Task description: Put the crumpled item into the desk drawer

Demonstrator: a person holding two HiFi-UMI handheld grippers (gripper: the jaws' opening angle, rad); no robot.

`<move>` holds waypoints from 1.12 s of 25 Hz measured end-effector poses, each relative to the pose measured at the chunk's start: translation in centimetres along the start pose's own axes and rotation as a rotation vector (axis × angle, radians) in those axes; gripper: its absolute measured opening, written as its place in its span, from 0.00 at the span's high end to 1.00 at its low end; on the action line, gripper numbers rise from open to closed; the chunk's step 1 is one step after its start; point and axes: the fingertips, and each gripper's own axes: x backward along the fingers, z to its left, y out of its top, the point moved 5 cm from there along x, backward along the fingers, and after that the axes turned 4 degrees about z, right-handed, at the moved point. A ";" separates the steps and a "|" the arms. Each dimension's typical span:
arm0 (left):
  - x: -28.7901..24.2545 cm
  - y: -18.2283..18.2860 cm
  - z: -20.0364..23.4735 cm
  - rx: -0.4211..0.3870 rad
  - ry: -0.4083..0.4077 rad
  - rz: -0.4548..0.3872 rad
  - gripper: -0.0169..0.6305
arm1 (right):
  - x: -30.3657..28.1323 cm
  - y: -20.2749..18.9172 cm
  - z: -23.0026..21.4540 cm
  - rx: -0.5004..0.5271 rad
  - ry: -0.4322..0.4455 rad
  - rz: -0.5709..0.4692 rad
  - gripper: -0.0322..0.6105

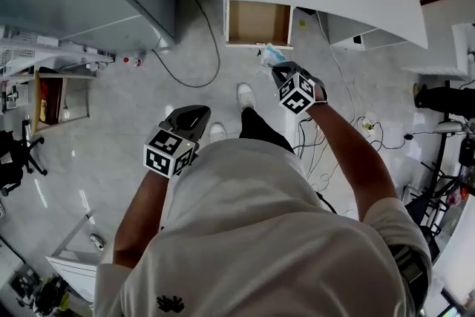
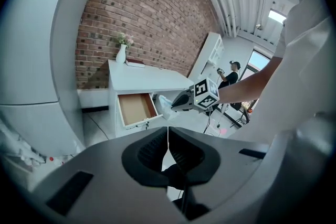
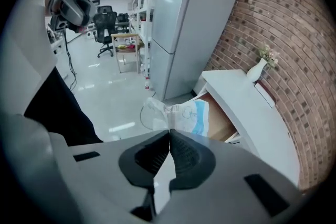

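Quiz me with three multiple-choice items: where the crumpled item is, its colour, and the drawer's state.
1. Where is the crumpled item?
A) in the right gripper, outside the drawer
B) inside the drawer
C) on the floor

2. Which colour marks its white surface?
A) red
B) blue
C) green

3. How is the drawer?
A) shut
B) lying on the floor
C) pulled open

Answers:
1 A, the right gripper's jaws are closed on its edge, short of the drawer.
2 B, a blue band shows in the right gripper view.
3 C, its brown inside shows in the head view.
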 end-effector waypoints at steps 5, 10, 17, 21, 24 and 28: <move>-4.4 4.5 1.7 0.035 0.045 0.025 0.94 | -6.3 -0.7 -7.8 0.043 0.012 0.024 0.90; -8.7 8.1 3.1 0.078 0.083 0.056 0.94 | -13.1 -2.4 -14.1 0.074 0.034 0.057 0.90; -13.6 10.7 5.1 0.152 0.123 0.102 0.94 | -22.1 -5.0 -20.2 0.070 0.059 0.116 0.90; -15.5 11.3 6.3 0.170 0.119 0.124 0.94 | -26.5 -5.6 -21.9 0.077 0.064 0.159 0.90; -16.5 11.4 6.9 0.192 0.121 0.137 0.94 | -29.1 -6.0 -22.7 0.064 0.070 0.177 0.90; -17.9 11.4 8.0 0.219 0.132 0.151 0.94 | -32.4 -6.8 -23.8 0.044 0.070 0.207 0.90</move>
